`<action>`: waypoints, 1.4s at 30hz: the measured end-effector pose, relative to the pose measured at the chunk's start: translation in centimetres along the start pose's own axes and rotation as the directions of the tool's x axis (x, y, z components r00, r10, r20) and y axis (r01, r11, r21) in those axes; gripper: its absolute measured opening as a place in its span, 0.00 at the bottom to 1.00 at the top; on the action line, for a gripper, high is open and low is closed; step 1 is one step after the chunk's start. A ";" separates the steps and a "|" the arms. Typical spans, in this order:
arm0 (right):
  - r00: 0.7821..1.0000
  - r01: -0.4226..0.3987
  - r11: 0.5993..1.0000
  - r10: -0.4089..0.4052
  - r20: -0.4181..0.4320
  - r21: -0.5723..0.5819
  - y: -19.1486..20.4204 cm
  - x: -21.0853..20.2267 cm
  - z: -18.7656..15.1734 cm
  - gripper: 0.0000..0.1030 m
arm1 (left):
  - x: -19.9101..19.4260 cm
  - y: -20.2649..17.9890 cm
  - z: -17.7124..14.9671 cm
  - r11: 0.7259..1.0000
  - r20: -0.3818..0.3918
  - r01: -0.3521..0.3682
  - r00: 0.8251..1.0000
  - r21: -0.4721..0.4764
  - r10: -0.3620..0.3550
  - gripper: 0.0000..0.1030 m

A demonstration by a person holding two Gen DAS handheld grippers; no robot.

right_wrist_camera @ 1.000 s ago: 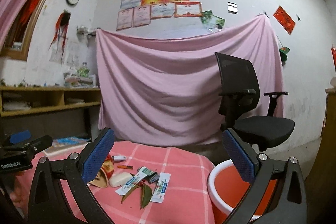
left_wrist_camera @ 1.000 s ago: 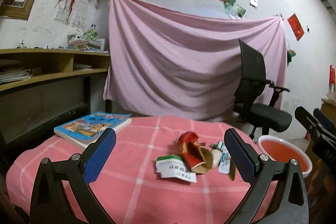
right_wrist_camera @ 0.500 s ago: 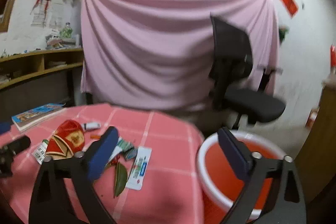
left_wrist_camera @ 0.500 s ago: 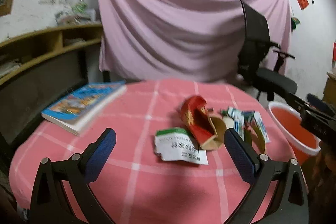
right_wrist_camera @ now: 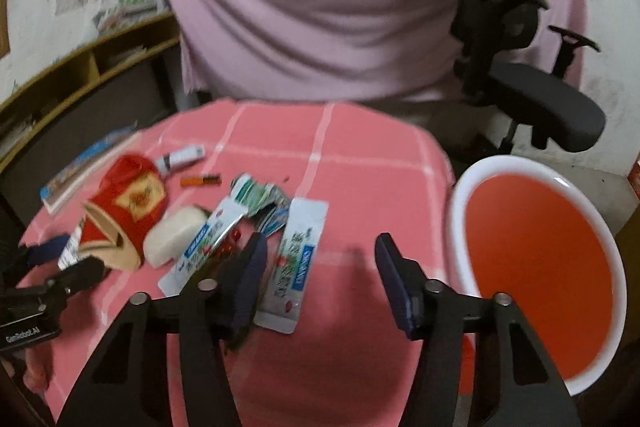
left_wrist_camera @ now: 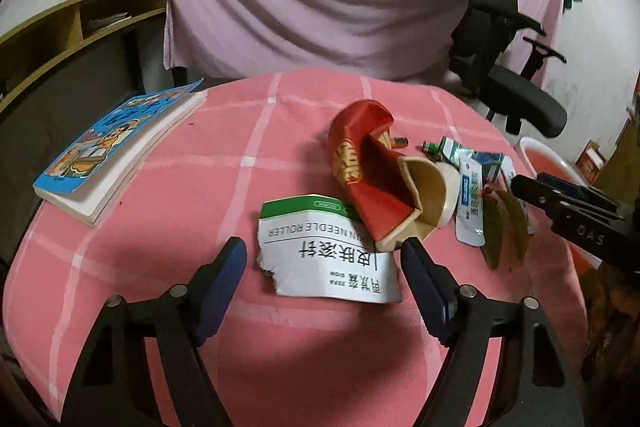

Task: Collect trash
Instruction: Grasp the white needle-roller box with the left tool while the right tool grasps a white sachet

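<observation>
Both pairs of jaws stand apart and hold nothing, though each has just been closing in. The left gripper has tipped down from the room toward the table, and its jaws now straddle the torn white carton with green trim, which lies flat on the pink checked cloth; the pads do not yet press on it. Just behind the carton lies a crushed red box with a cream soap-like lump beside it.

The right gripper has likewise swung down. Its left finger sits over the edge of a white sachet, with more wrappers and a few leaves close by; its jaws frame mostly bare cloth. The red basin with a white rim waits just off the table's right edge.

Judging from this, both hands have moved from approach to picking: the carton looks like the left's first piece, while the right seems to need a small shift leftward to centre on the sachet.
</observation>
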State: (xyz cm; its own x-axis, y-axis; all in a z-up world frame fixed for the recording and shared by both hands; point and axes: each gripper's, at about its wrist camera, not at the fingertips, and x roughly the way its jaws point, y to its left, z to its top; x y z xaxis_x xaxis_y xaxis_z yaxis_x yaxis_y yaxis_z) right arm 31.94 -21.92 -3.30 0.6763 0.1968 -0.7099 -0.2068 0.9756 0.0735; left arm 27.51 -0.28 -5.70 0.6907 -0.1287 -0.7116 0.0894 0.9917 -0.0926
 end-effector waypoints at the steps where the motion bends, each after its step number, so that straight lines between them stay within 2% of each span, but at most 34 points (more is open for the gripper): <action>1: 1.000 -0.003 1.000 0.003 -0.015 -0.006 0.1 0.3 0.0 0.45 | 0.1 -0.1 0.0 1.000 -0.003 -0.004 1.000 0.005 0.004 0.65; 2: 1.000 -0.007 1.000 0.007 -0.025 -0.010 0.2 0.4 -0.1 0.41 | 0.2 -0.1 0.0 1.000 -0.005 -0.005 1.000 0.009 0.005 0.61; 6: 0.999 -0.013 1.000 0.012 -0.048 -0.018 0.3 0.7 -0.1 0.26 | 0.1 0.0 -0.1 1.000 -0.004 -0.003 1.000 0.010 0.003 0.58; 10: 0.998 -0.021 0.999 0.019 -0.055 -0.029 0.2 0.6 -0.1 0.21 | -0.1 0.3 -0.3 1.000 0.007 0.010 1.000 0.001 -0.010 0.57; 14: 0.999 -0.033 0.999 0.032 -0.033 -0.029 0.2 0.3 -0.1 0.11 | -1.1 0.6 -0.7 0.999 0.042 0.043 0.998 -0.019 -0.042 0.56; 19: 0.999 -0.052 0.999 0.052 0.005 0.004 -0.5 -0.4 -0.1 0.09 | -3.1 0.9 -1.5 0.996 0.132 0.088 0.988 -0.029 -0.084 0.56; 24: 0.998 -0.057 0.998 0.056 0.027 0.023 -0.6 -0.8 -0.2 0.08 | -4.4 0.6 -2.1 0.996 0.198 0.087 0.977 -0.023 -0.081 0.56; 29: 0.998 -0.064 0.997 0.064 -0.007 0.038 -0.8 0.0 0.0 0.10 | -4.1 0.7 -2.0 0.996 0.176 0.085 0.981 -0.032 -0.078 0.56; 31: 0.997 -0.070 0.997 0.071 -0.028 0.041 -0.9 0.4 0.0 0.14 | -4.1 0.7 -2.0 0.996 0.172 0.082 0.982 -0.033 -0.075 0.56; 33: 0.997 -0.070 0.997 0.071 -0.040 0.039 -0.8 0.6 0.0 0.25 | -3.9 0.8 -2.0 0.996 0.166 0.082 0.983 -0.034 -0.076 0.56; 40: 0.995 -0.061 0.998 0.062 -0.079 0.022 -0.4 1.2 -0.2 0.25 | -3.8 0.9 -2.1 0.995 0.158 0.087 0.984 -0.040 -0.080 0.56; 42: 0.995 -0.056 0.998 0.058 -0.080 0.024 -0.5 1.2 -0.2 0.20 | -3.8 0.9 -2.1 0.995 0.160 0.087 0.984 -0.040 -0.080 0.56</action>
State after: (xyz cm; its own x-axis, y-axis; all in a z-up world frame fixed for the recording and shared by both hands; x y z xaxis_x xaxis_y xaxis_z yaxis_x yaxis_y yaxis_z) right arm 32.70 -22.18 -4.32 0.6047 0.2449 -0.7579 -0.2277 0.9650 0.1301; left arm 23.41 1.16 -4.55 0.7873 -0.2058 -0.5813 0.1208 0.9759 -0.1819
